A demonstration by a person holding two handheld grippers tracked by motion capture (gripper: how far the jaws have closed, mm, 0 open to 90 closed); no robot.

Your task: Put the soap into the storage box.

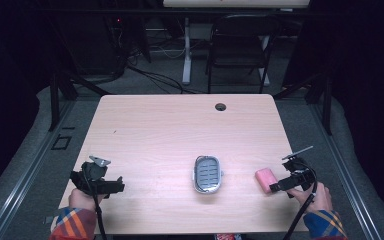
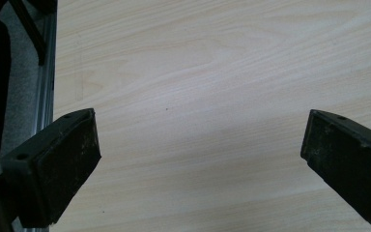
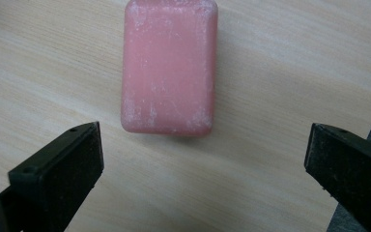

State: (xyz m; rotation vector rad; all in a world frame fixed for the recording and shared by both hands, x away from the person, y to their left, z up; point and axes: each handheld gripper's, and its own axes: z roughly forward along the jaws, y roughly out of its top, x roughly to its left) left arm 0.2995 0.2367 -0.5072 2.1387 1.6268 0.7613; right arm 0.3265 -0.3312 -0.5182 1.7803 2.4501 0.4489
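Observation:
A pink bar of soap (image 1: 266, 179) lies flat on the wooden table (image 1: 180, 130) at the front right. My right gripper (image 1: 280, 186) hovers just beside it and stands open. In the right gripper view the soap (image 3: 170, 66) lies ahead of the wide-spread jaws, not between them, with the right gripper (image 3: 203, 164) short of it. A grey oval soap dish (image 1: 208, 174) with a slotted insert sits at the front middle of the table. My left gripper (image 1: 111, 186) is at the front left, open over bare wood, its jaws (image 2: 200, 164) far apart with nothing between them.
A round cable hole (image 1: 220, 106) is near the table's far edge. A dark folding chair (image 1: 240, 45) and a white desk leg (image 1: 186, 50) stand on the floor beyond the table. The table's left edge with a metal rail (image 2: 43, 96) lies close to my left gripper.

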